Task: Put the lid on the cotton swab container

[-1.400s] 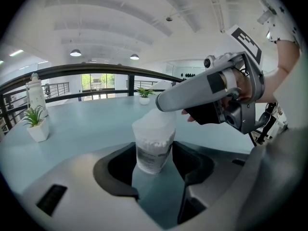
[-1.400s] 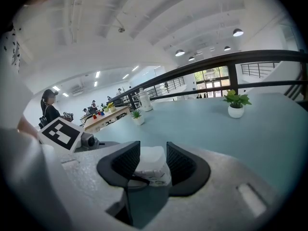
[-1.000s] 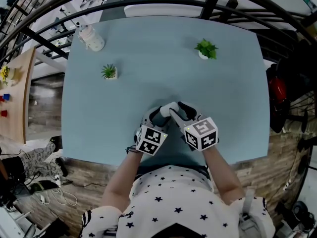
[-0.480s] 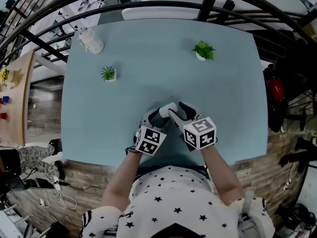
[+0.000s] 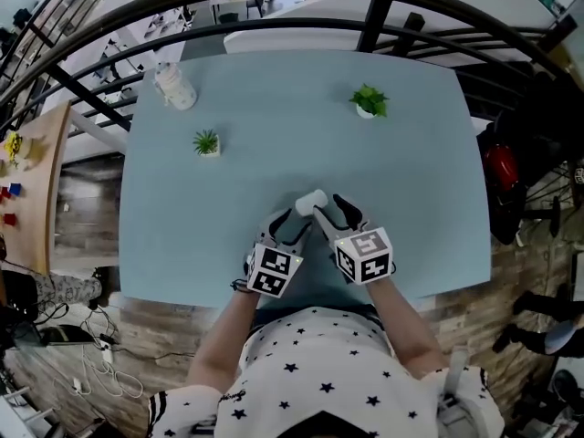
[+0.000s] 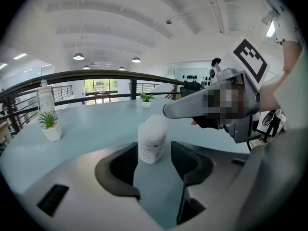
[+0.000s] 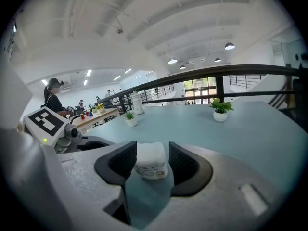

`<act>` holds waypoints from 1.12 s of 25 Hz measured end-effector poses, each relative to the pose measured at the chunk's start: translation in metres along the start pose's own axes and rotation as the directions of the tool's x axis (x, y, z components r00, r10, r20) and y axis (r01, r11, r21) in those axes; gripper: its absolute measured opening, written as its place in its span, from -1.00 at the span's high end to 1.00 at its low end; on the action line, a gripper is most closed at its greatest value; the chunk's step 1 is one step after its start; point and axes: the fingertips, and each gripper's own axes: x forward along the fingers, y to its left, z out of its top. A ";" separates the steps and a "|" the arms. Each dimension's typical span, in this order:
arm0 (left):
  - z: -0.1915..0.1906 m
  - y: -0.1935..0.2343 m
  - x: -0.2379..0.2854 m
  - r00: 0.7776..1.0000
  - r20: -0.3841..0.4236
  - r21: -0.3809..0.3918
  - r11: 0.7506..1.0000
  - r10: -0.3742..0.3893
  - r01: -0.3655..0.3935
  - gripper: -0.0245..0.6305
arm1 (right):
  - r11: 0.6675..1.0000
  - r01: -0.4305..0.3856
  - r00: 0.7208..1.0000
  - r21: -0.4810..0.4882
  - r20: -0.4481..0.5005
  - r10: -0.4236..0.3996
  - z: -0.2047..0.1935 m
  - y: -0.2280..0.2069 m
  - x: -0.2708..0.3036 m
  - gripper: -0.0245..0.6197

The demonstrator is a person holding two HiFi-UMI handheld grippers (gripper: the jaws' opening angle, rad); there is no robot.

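The cotton swab container point(image 5: 310, 199) is a small white tub with a printed label and a white lid on top. It stands upright on the light blue table point(image 5: 411, 153) near the front edge. My left gripper point(image 5: 285, 223) reaches it from the left. Its jaws are closing with the container point(image 6: 153, 138) at their tips and a gap still on the right side. My right gripper point(image 5: 327, 210) comes from the right, its jaws standing wide on either side of the container point(image 7: 150, 159). One right finger point(image 6: 202, 105) crosses above the tub in the left gripper view.
Two small potted plants point(image 5: 206, 142) point(image 5: 369, 101) and a white bottle point(image 5: 175, 87) stand farther back on the table. A dark railing point(image 5: 374, 12) runs behind it. A person point(image 7: 52, 100) stands by a distant bench with small coloured things.
Both grippers have stayed around the container at the table's front. Only the head view has shifted slightly.
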 end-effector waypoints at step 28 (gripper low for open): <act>-0.015 -0.030 -0.212 0.960 0.242 -0.173 0.980 0.137 -0.097 0.90 | 0.999 0.051 0.977 0.008 0.208 -0.052 -0.016 0.140 -0.131 0.88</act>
